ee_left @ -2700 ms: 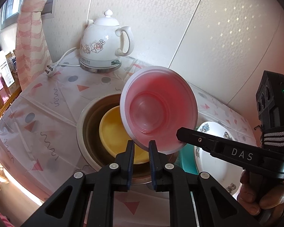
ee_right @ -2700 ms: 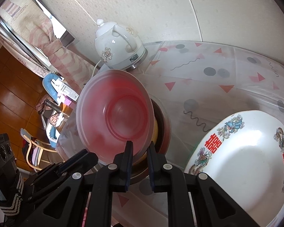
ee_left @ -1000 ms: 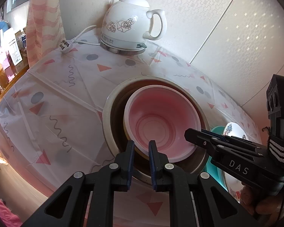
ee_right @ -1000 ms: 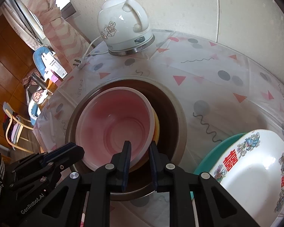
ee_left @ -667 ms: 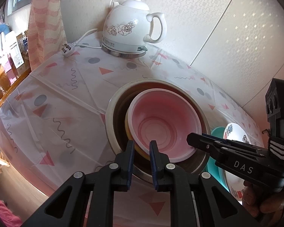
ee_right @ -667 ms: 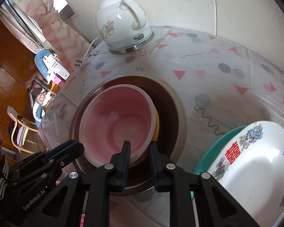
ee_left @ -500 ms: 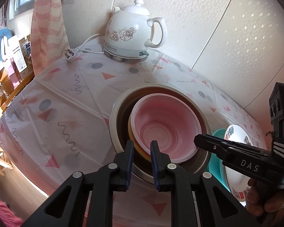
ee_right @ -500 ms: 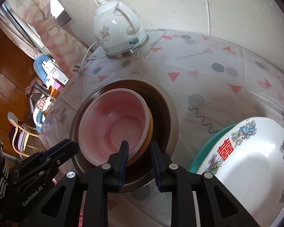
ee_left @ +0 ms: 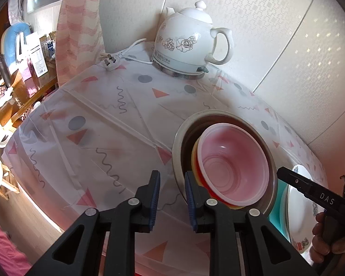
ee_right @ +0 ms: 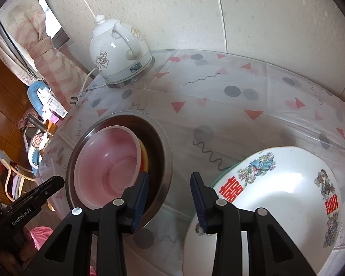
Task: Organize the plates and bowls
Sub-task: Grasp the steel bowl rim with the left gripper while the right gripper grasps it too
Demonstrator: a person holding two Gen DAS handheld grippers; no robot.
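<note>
A pink plastic bowl (ee_left: 234, 168) rests inside a yellow bowl (ee_left: 195, 158), both nested in a large metal bowl (ee_left: 179, 142); they also show in the right wrist view: the pink bowl (ee_right: 105, 168), the metal bowl (ee_right: 165, 158). My left gripper (ee_left: 171, 189) is open and empty, just left of the metal bowl's near rim. My right gripper (ee_right: 169, 188) is open and empty, between the metal bowl and a white decorated plate (ee_right: 276, 197). That plate lies on a teal plate (ee_right: 223, 172).
A white electric kettle (ee_left: 186, 43) stands at the back by the wall, its cord and plug (ee_left: 109, 61) lying on the patterned tablecloth (ee_left: 99, 124). A pink striped curtain (ee_left: 80, 23) hangs at the left. The table edge drops off at the left and front.
Both grippers let go of the pink bowl, opened and drew back. The pink bowl, held tilted above the metal bowl before, now sits in the yellow bowl.
</note>
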